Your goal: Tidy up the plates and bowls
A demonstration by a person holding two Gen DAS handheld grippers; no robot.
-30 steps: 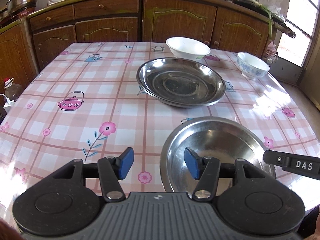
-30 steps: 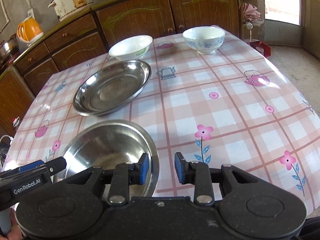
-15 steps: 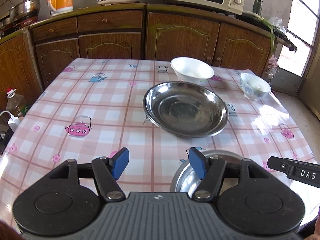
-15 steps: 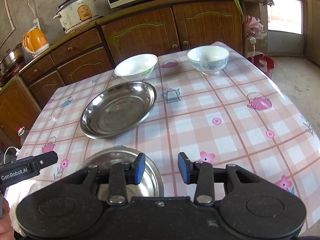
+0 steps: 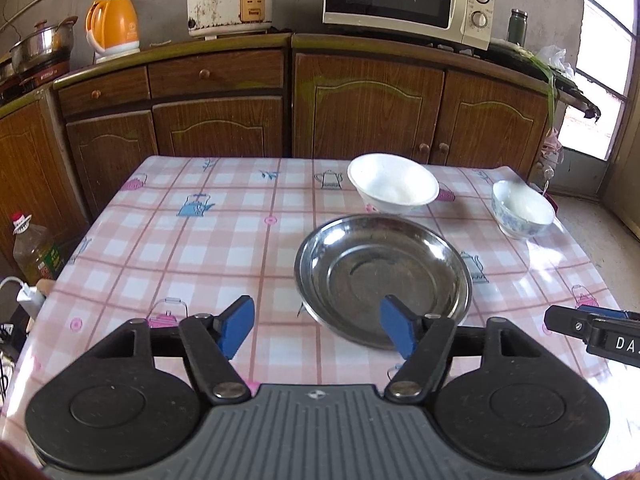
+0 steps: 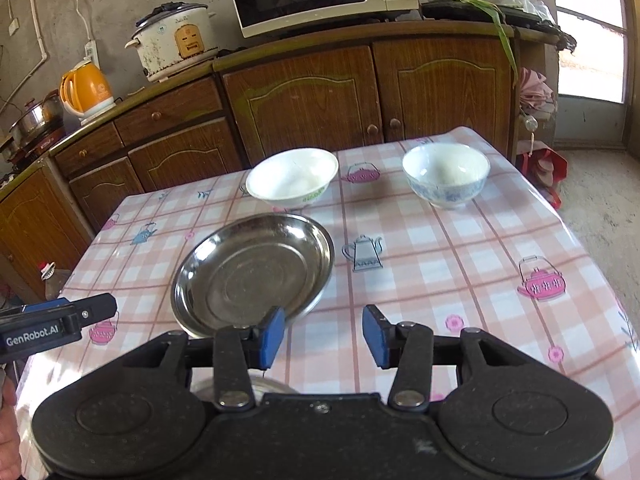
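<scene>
Both hand-held grippers, left (image 5: 316, 330) and right (image 6: 323, 334): jaws opening just now, holding nothing, lifting clear. Near plate (image 6: 244, 385) is slipping from view; far plate (image 5: 382, 276), bowls awaiting stacking.

1. I see open table (image 5: 208, 240) along its left edge, bare to the far-left corner.
2. The steel plate (image 5: 384, 276) blocks the middle, the white bowl (image 5: 392, 190) just behind it.
3. The patterned bowl (image 6: 446, 174) stands near the far-right corner; the right edge is otherwise bare.
</scene>
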